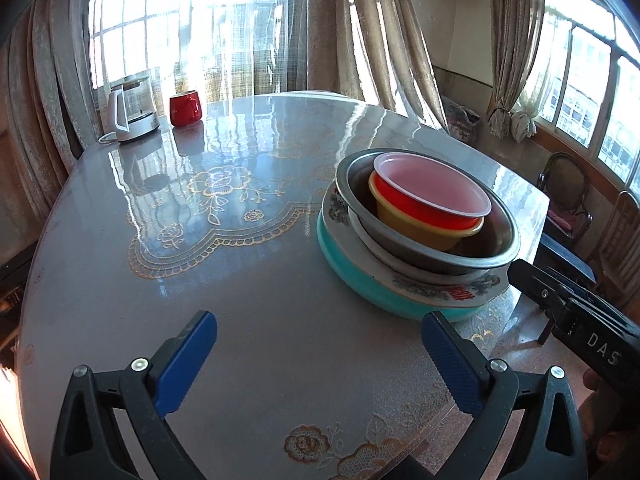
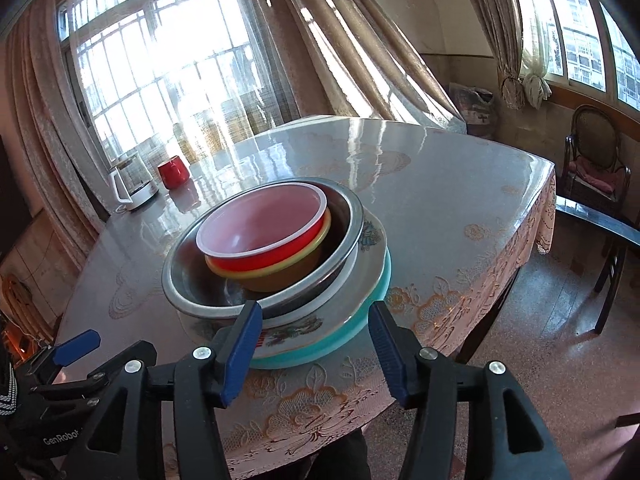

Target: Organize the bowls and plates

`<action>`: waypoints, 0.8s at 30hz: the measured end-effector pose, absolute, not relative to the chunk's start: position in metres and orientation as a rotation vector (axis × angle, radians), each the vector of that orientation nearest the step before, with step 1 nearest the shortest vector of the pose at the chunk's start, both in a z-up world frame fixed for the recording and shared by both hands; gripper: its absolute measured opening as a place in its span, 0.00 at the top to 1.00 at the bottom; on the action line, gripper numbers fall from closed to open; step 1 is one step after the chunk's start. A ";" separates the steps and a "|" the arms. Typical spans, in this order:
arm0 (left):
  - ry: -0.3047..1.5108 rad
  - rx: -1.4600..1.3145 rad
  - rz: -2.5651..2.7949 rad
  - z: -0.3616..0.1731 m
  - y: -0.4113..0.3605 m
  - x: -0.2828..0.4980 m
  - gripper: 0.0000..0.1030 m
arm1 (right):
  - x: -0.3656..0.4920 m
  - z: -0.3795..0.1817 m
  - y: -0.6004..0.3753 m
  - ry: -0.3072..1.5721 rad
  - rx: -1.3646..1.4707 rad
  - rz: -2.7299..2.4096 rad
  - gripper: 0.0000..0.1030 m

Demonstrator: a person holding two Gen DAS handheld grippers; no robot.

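**Nested dishes at table edge, both grippers free**

Stack sits right of centre in the left wrist view: red bowl (image 1: pixel 432 192) in yellow bowl (image 1: pixel 420 232), in steel basin (image 1: pixel 492 252), on floral plate (image 1: pixel 440 284), on teal dish (image 1: pixel 360 280). Left gripper (image 1: pixel 320 360) spread wide, empty, over the table (image 1: pixel 240 280). Right gripper (image 2: pixel 316 344) fingers apart, just before the stack, not clamping it.

Strong daylight pours through the tall gridded windows (image 1: pixel 160 28) at upper left, veiled by sheer beige curtains (image 1: pixel 372 40). A round table with a glossy floral lace cover (image 1: pixel 248 240) fills the centre of the frame. At far right, a dark wooden cane-backed chair (image 2: pixel 596 152) stands beneath another window (image 2: pixel 580 20), on a speckled reddish terrazzo floor (image 2: pixel 540 340). Cream plaster walls (image 1: pixel 460 40) meet at upper right.
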State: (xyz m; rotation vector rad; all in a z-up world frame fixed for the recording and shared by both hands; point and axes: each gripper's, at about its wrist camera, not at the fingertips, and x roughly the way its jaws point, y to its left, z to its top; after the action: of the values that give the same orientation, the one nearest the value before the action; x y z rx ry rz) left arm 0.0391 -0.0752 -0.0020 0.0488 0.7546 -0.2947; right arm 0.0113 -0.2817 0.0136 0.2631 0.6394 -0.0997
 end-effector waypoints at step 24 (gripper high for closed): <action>0.755 -0.040 -0.205 -0.026 -0.043 0.010 0.00 | -0.037 -0.010 -0.243 0.613 0.148 -0.082 0.44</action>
State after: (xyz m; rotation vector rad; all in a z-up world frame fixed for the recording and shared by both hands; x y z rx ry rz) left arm 0.0098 -0.0428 -0.0259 -0.0402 0.7547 -0.2053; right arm -0.0372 -0.2429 -0.0100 0.1475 0.6131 -0.0820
